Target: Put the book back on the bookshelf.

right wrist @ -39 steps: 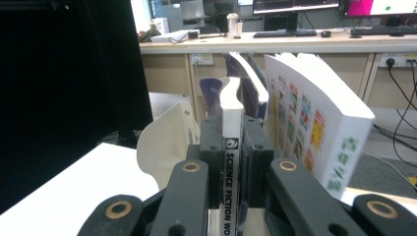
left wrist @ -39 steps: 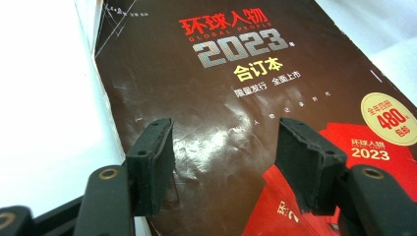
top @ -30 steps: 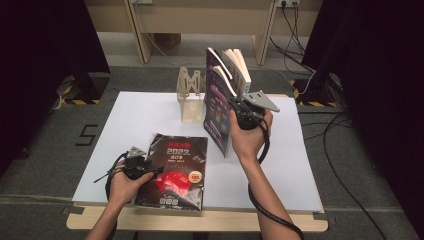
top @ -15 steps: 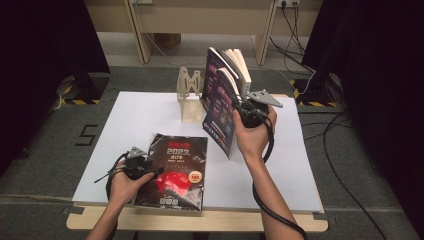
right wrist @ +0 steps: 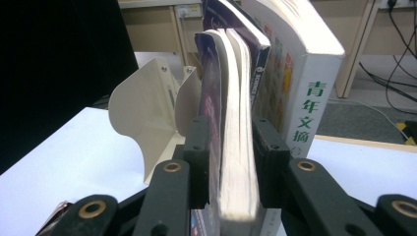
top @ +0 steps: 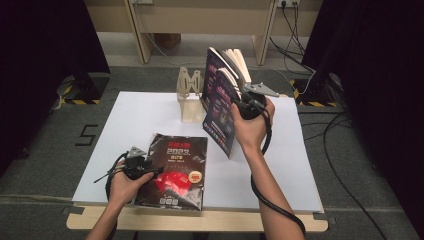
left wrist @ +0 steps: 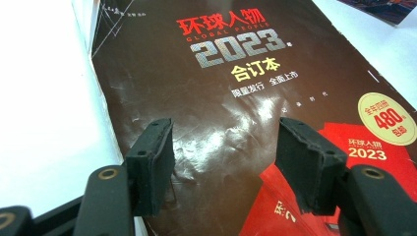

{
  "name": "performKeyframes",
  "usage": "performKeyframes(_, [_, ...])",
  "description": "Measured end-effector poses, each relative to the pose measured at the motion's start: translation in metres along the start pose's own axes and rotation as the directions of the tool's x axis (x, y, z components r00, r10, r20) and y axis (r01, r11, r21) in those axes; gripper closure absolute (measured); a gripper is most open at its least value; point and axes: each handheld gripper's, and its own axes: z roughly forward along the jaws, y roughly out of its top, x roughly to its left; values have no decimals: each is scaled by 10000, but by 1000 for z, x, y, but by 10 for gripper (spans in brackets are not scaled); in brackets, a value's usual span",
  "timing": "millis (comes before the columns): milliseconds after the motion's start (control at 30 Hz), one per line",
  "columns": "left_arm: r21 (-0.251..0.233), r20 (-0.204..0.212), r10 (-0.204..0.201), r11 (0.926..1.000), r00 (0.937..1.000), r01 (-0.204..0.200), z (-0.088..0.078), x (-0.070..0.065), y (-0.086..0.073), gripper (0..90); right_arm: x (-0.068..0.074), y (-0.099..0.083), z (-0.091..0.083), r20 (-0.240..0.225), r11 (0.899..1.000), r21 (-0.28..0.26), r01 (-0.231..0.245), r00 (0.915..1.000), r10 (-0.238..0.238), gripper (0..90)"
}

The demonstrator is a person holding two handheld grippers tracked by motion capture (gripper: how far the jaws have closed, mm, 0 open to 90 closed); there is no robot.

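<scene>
Meanwhile right gripper (right wrist: 230,147), jaws just widening, straddles purple book (right wrist: 231,123); spread left gripper (left wrist: 221,167) overhangs "环球人物 2023" magazine (left wrist: 221,73).

Overhead light falls evenly on the white table (top: 150,120), which reads bright against dim, near-black surroundings at both sides of the high view. Shadows under the hands are soft and short. In the left gripper view, the glossy magazine cover (left wrist: 236,123) carries a broad white glare patch at its centre, and the table beside it is overexposed to plain white. In the right gripper view, the page edges of the held book (right wrist: 236,172) blur near the lens; the background stays moderately sharp.
</scene>
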Motion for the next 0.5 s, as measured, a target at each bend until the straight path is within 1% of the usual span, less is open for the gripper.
performKeyframes(133, [4,0,-59,10000,10000,59,1,0,-1,384,-1,0,1,13,9999,-16,-111,9999,111,754])
performKeyframes(233, [-1,-12,-12,10000,10000,12,1,0,-1,384,-2,0,2,70,9999,32,-130,9999,130,781])
performKeyframes(367, [-11,-8,-7,10000,10000,7,1,0,0,384,-1,3,2,131,9997,220,118,9998,-121,807])
performKeyframes(433, [7,-2,-66,10000,10000,66,1,0,-1,384,0,4,2,-2,9994,317,121,9999,-121,816])
performKeyframes(467, [18,-5,-5,10000,10000,5,1,0,-1,384,0,4,2,-26,9993,349,136,9999,-135,819])
performKeyframes(500, [17,3,-5,10000,10000,5,1,0,-1,384,1,4,2,-2,9990,372,257,9997,-257,823])
